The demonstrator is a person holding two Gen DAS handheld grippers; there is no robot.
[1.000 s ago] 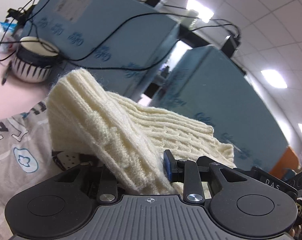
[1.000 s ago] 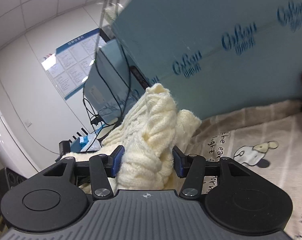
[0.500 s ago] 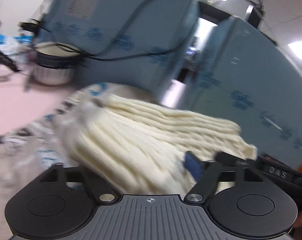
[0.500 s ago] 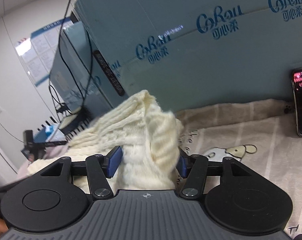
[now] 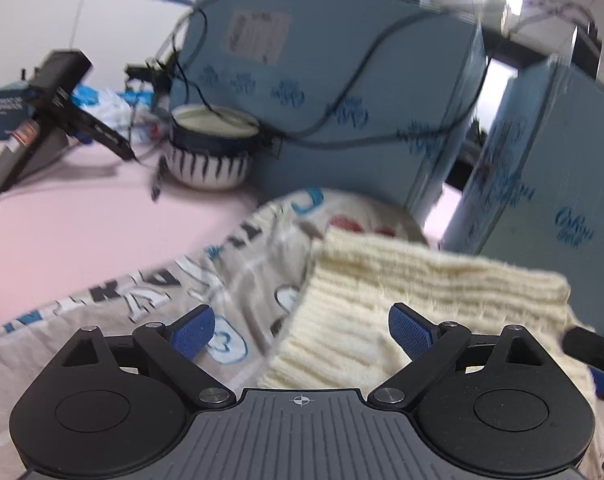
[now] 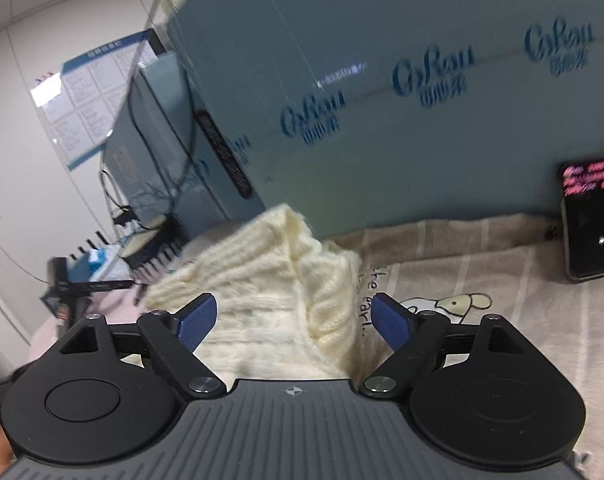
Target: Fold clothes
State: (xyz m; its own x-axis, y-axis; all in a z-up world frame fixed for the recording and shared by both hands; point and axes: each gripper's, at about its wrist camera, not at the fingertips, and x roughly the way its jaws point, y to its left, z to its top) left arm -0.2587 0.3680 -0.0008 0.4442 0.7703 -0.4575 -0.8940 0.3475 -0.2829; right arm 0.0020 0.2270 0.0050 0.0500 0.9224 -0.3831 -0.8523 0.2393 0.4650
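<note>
A cream knitted sweater [image 5: 402,280] lies folded in a thick bundle on a grey printed sheet [image 5: 141,300]. My left gripper [image 5: 302,330] hovers just in front of it, jaws wide and still opening. The sweater's left edge reaches between the blue pads [image 5: 191,330], but neither pad presses on it. In the right wrist view the sweater [image 6: 269,264] rests between the jaws of my right gripper [image 6: 293,320], which are also opening, with gaps on both sides of the knit. A black part of the right gripper [image 5: 590,348] shows at the sweater's far right.
Tall blue printed boards [image 5: 342,80] [image 6: 382,120] stand close behind the sheet [image 6: 482,280]. A striped bowl [image 5: 209,152], cables and a black device [image 5: 49,92] sit on the pink surface [image 5: 81,220] at the left. A lit phone [image 6: 590,224] lies at the right.
Both grippers were shut on the sweater and held it up; now both have let go with jaws spread wide. The sweater has dropped onto the sheet, and both views have tipped downward.
</note>
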